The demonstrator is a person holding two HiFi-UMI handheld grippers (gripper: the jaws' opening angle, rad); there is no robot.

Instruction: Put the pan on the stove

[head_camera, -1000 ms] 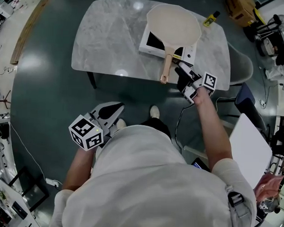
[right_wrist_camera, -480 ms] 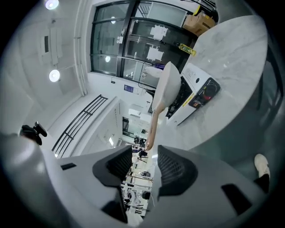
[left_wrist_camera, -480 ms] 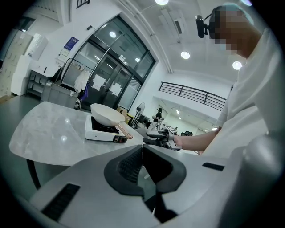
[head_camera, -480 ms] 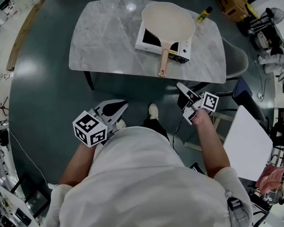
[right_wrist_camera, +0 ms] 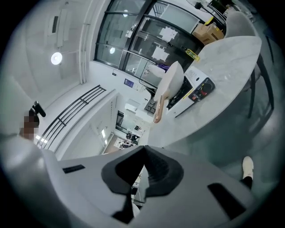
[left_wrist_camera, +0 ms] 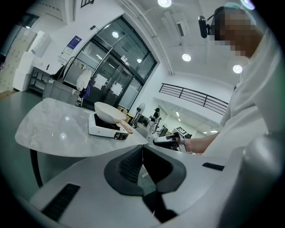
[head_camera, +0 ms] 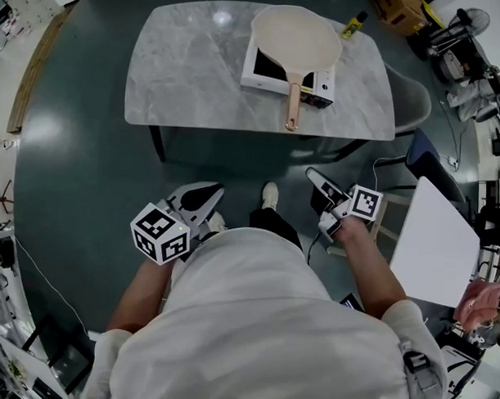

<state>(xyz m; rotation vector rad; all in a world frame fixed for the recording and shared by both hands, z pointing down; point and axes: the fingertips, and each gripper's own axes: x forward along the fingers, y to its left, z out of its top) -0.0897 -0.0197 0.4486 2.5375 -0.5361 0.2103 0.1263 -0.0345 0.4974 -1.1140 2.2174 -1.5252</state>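
Right jaws: the right gripper point(right_wrist_camera: 143, 149) has just been closing its jaws; the pads now meet, with nothing between them.
Left jaws: the left gripper point(left_wrist_camera: 142, 148) also shows its pads pressed together and holds nothing.
Grippers' place: both are held close in front of the person, well apart from the marble table point(head_camera: 189, 78).
Pan: the cream pan point(head_camera: 295, 39) sits on the white stove point(head_camera: 256, 72) toward the table's far right, its wooden handle point(head_camera: 293, 106) reaching out over the marble toward the person.
Task standing: by the look of it the job is done, the pan set down on the stove and let go; nothing plainly remains.
Head view only: from above, the two grippers and the table appear together, with open floor between them.
Left gripper view only: seen side-on, the pan rests level on the stove's top, and the other gripper shows out to the right.
Right gripper view only: in a tilted frame, the stove's front control panel point(right_wrist_camera: 201, 89) faces the camera, which the overhead shot barely shows.
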